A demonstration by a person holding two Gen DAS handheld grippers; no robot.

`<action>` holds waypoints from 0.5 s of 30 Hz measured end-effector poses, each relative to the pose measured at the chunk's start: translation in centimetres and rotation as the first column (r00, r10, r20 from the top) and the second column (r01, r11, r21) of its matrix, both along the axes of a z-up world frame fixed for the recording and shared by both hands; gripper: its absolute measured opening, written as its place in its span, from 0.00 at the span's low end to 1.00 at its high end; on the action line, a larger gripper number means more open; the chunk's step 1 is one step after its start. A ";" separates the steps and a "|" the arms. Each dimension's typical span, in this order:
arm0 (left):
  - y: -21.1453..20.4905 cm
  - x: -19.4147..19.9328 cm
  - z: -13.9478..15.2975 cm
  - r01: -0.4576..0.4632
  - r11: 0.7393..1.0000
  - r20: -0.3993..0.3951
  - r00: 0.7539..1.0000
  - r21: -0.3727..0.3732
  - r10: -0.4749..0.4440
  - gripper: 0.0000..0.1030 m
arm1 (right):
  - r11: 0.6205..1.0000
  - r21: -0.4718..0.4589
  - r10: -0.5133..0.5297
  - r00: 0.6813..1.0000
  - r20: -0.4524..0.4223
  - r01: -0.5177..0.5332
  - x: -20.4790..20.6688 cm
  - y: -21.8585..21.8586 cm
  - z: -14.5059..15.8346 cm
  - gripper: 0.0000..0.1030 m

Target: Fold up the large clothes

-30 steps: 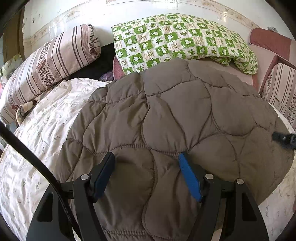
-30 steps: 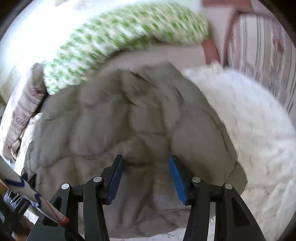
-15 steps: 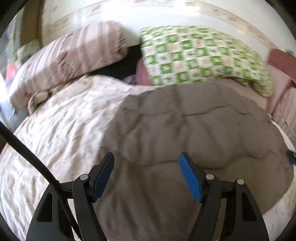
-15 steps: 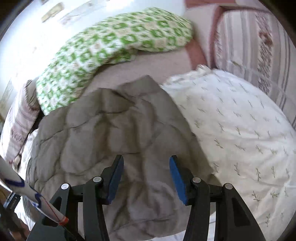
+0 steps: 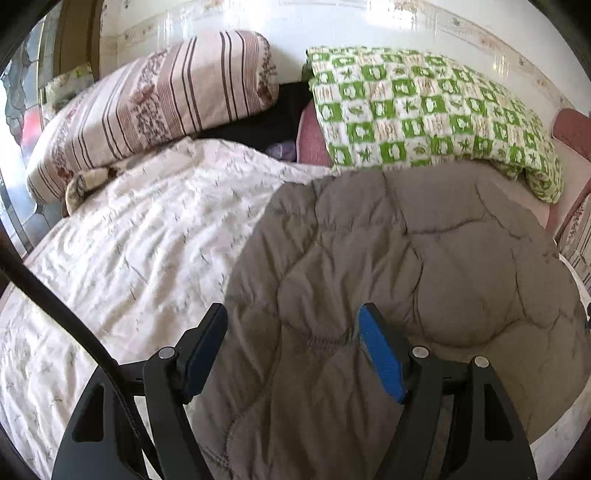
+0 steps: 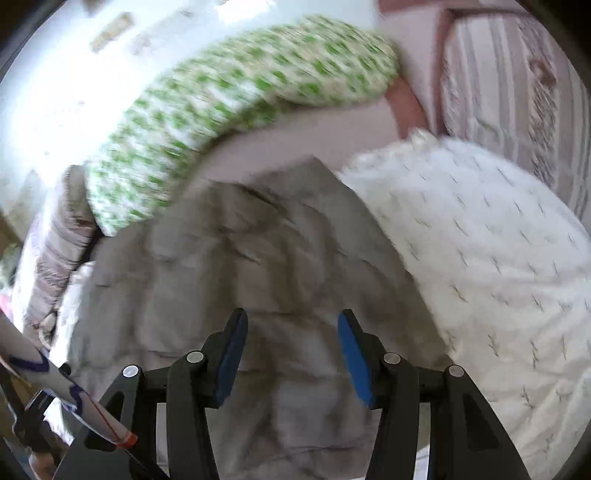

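White bedspread (image 5: 140, 258) covers the bed, with a glossy white wall (image 5: 332, 22) behind the pillows. Since a second ago my left view has slid leftward: the grey quilted jacket (image 5: 388, 277) filled nearly the whole frame then, and now bare bedspread shows ahead and left of the left gripper (image 5: 291, 347), with the jacket ahead and to its right. The left jaws stand wide apart, as before, with nothing between the blue pads but the jacket lying below them.

The right gripper (image 6: 290, 350) is likewise spread open over the jacket (image 6: 258, 295); that view was sharp half a second ago and is smeared again now.

Edges: from the left, the jacket's left edge runs from just ahead of the left finger up toward the green pillow (image 5: 424, 110); its far edge meets that pillow. Open bedspread lies left of it, up to the striped pillow (image 5: 147, 107). From the right, the jacket's right edge slants away, with open bedspread (image 6: 480, 258) beyond it.

Only the left view shows a dark gap (image 5: 273, 122) between the two pillows and a black cable (image 5: 55, 306) crossing at lower left. Only the right view shows a striped cushion (image 6: 517, 92) far right and a white sleeve (image 6: 55, 387) with purple marks at lower left.
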State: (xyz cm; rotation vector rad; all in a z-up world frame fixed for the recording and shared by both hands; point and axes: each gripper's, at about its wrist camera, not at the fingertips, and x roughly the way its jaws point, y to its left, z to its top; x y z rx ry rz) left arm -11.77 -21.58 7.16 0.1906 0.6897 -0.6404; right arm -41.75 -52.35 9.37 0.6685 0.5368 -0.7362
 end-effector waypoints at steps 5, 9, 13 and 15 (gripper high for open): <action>0.7 2.4 -1.6 -0.078 0.996 -0.100 0.992 0.037 0.081 0.71 | 0.998 0.012 0.064 0.998 -0.024 -0.063 1.8 0.9 -0.8 0.54; 0.6 3.3 -2.5 -0.050 0.998 -0.162 0.985 0.040 0.056 0.71 | 0.989 0.124 0.093 0.995 -0.045 -0.087 2.2 -0.2 -3.7 0.54; 2.4 4.0 -0.8 -0.052 0.998 -0.229 0.972 -0.035 0.043 0.71 | 0.989 0.126 0.073 0.997 0.022 -0.076 0.6 -0.2 -2.1 0.55; 3.9 4.2 0.0 -0.082 0.995 -0.252 0.965 -0.049 0.067 0.75 | 0.994 0.102 0.038 0.998 0.048 -0.042 -0.7 -0.3 -1.1 0.64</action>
